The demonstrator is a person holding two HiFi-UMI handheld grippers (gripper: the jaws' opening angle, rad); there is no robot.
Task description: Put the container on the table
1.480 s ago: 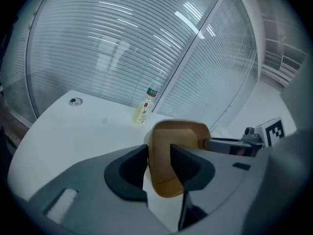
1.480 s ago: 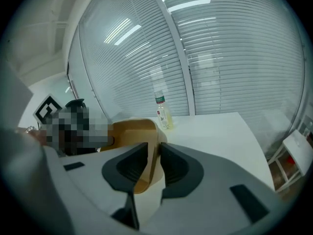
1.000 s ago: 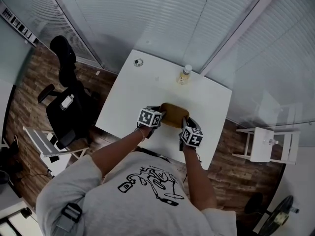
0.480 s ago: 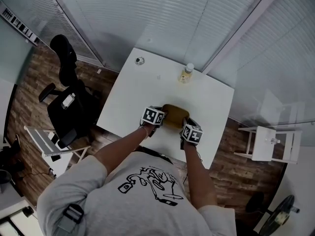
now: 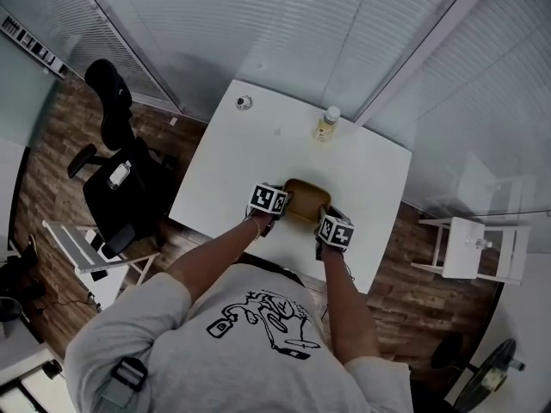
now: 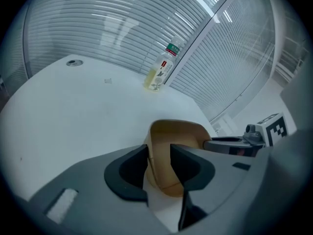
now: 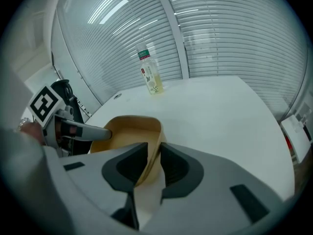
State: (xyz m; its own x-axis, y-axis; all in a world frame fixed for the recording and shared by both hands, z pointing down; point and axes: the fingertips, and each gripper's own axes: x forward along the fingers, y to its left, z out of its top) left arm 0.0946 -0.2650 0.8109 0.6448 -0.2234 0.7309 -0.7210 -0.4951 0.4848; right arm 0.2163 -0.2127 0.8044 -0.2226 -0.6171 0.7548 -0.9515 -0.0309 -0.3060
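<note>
You grip the tan container (image 5: 306, 200) by opposite walls, left gripper (image 6: 159, 166) and right gripper (image 7: 152, 161) both clamped, nearer you than the bottle (image 5: 325, 126) (contact with the table (image 5: 232, 162) unclear). You're placing it: next, settle it flat, then release.

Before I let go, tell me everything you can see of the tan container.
The container is a tan, open-topped tub with rounded corners and a thin wall, plastic by its look, and empty inside. It is upright over the near part of the white table. The left tongs pinch its left wall and the right tongs its right wall, each with one jaw inside and one outside. Whether its base touches the table cannot be told.
</note>
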